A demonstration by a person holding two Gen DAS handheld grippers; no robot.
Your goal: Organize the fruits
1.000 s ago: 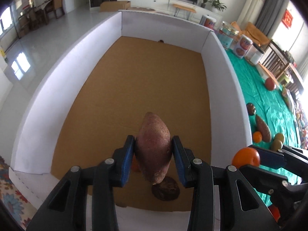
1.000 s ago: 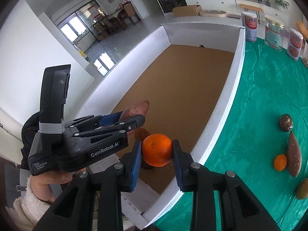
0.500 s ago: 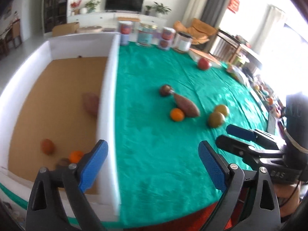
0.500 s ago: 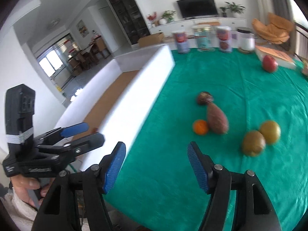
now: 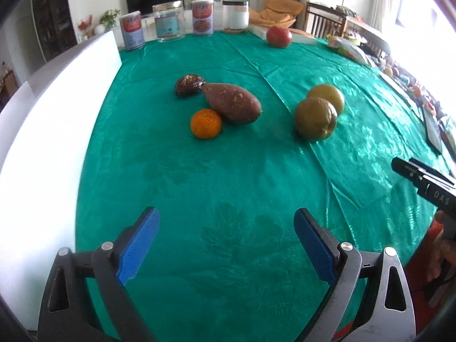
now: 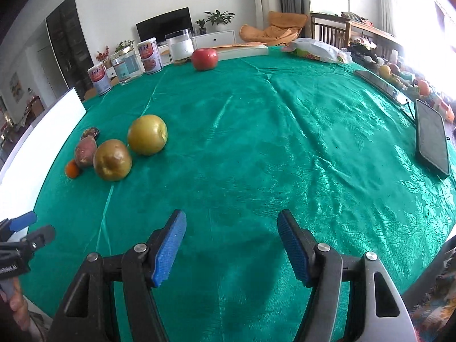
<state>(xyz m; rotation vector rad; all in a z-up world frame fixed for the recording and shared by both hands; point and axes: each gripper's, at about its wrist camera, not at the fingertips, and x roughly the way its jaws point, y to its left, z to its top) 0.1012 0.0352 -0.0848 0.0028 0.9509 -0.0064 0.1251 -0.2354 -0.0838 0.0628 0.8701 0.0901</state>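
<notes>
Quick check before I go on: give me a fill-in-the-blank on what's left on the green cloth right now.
1. The orange lies touching the ____.
2. The number of yellow-green apples side by side is ____.
3. The red apple sits at the far end, near the ____.
4. Between the left gripper jaws there is ____.

Missing words: sweet potato; two; canisters; nothing

Orange (image 5: pixel 205 123) touching sweet potato (image 5: pixel 232 102); two pears (image 5: pixel 315 118) adjacent.
</notes>
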